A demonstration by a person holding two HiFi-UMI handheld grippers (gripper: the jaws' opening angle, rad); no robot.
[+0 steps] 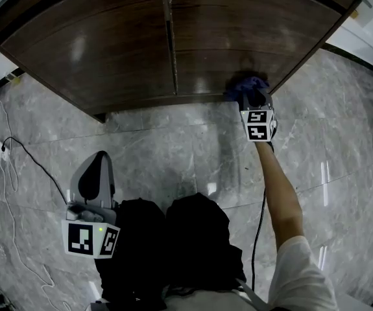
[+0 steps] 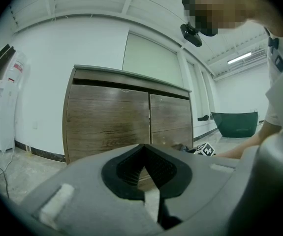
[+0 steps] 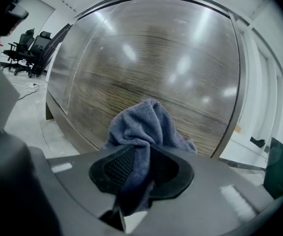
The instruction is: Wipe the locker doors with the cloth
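Head view: at two o'clock the right gripper (image 1: 250,99) holds a blue cloth (image 1: 244,84) against the right locker door (image 1: 251,37), near its bottom edge. The left gripper (image 1: 97,167) is at eight o'clock, over the floor (image 1: 173,141).

Left gripper view: its fingers (image 2: 126,166) are together with nothing between them.

Right gripper view: the fingers are clamped on the bunched cloth.

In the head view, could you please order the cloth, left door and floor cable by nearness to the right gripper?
1. cloth, in the right gripper's jaws.
2. left door, across the centre seam.
3. floor cable, far left on the floor.
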